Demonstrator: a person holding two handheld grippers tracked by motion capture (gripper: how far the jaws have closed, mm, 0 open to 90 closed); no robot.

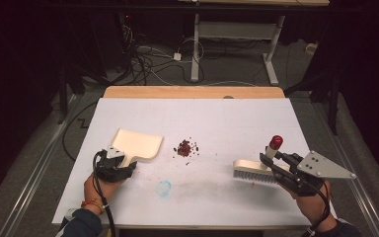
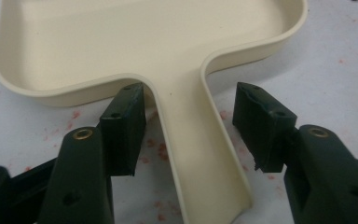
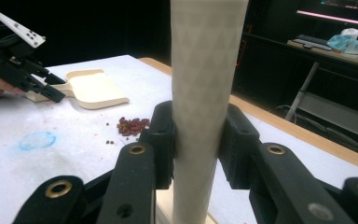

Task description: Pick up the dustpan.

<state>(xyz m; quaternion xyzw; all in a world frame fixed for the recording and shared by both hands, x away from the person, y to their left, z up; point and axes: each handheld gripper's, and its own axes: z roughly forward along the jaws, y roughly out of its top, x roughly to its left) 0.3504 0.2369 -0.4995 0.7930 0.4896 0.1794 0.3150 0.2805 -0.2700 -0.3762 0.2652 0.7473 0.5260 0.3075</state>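
A cream dustpan point(image 1: 137, 142) lies on the white table point(image 1: 237, 118) at the left, its handle pointing toward me. My left gripper point(image 1: 126, 163) is at that handle. In the left gripper view its jaws point(image 2: 189, 100) straddle the dustpan handle point(image 2: 191, 140) with a gap on each side, so it is open. At the right, my right gripper point(image 1: 271, 162) is shut on the cream handle point(image 3: 205, 70) of a brush point(image 1: 251, 169) with a red tip point(image 1: 276, 142); the bristles rest on the table. A small pile of red bits point(image 1: 186, 148) lies between pan and brush.
A faint blue smear point(image 1: 163, 188) marks the table near the front middle. The table's far wooden edge point(image 1: 192, 92) borders a floor with cables and a desk frame point(image 1: 195, 49). In the right gripper view a shelf with a tissue pack point(image 3: 349, 41) stands far right.
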